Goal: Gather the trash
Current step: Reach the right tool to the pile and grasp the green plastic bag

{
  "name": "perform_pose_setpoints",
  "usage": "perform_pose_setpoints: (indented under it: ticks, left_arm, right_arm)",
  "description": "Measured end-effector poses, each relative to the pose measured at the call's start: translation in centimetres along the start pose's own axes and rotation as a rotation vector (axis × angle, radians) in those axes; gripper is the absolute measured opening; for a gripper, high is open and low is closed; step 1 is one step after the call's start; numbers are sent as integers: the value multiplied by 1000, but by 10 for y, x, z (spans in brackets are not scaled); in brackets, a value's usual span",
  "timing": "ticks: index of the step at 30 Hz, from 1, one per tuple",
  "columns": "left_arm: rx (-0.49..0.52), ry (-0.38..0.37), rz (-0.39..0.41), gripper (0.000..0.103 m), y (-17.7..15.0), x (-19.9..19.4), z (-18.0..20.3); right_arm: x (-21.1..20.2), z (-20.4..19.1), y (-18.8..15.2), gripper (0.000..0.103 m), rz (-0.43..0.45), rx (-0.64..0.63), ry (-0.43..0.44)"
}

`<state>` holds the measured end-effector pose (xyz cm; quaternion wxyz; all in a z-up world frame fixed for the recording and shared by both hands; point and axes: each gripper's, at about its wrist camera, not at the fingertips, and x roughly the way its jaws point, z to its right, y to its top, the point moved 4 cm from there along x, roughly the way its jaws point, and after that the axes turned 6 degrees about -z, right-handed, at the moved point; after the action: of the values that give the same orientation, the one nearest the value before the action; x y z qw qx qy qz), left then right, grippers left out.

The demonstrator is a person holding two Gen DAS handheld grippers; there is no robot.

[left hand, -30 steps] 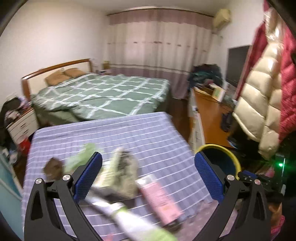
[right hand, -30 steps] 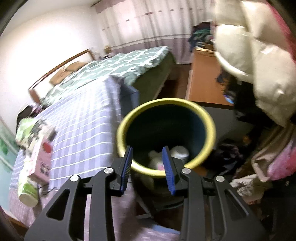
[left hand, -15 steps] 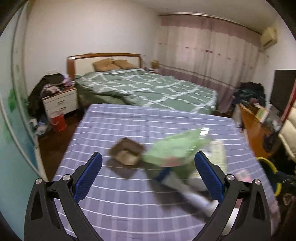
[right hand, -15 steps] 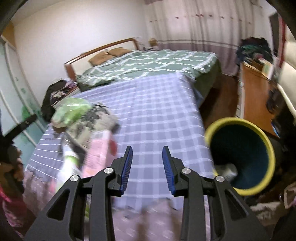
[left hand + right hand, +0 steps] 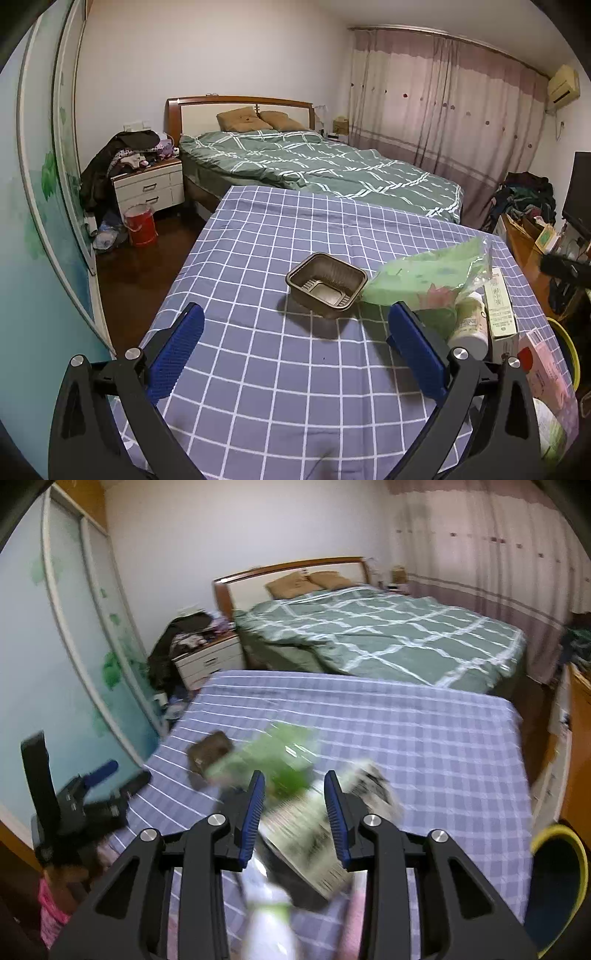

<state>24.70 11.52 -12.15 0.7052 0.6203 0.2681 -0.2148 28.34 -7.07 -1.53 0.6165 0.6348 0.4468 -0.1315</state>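
Hovering with pads wide apart and empty, left claw is facing brown tray beside green bag: light, thin-walled, best pinched at its rim.

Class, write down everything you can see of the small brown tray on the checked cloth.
The brown tray is a small, shallow rectangular dish with rounded corners, a rolled rim and a ridged floor, thin plastic by its look. It is empty and sits upright on the blue checked cloth. The green bag lies against its right side. No fingers touch it.
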Motion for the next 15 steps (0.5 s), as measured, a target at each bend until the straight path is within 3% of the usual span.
perform_pose_setpoints:
  ticks: [3,10,12,15]
  left_arm:
    - [6,-7,3,98,0,-4,4]
    - [30,-29,3,98,-2,-14,14]
    - [33,-33,0,98,-3,-16,17]
    - [37,-41,2,98,-4,-19,21]
  right_arm:
    - [19,-9,15,55,-12,-5,-3]
    - [67,-8,26,53,-108,7,-61]
    - [76,-8,25,17,-139,7,-64]
    - [76,-7,23,5,-144,14,-36]
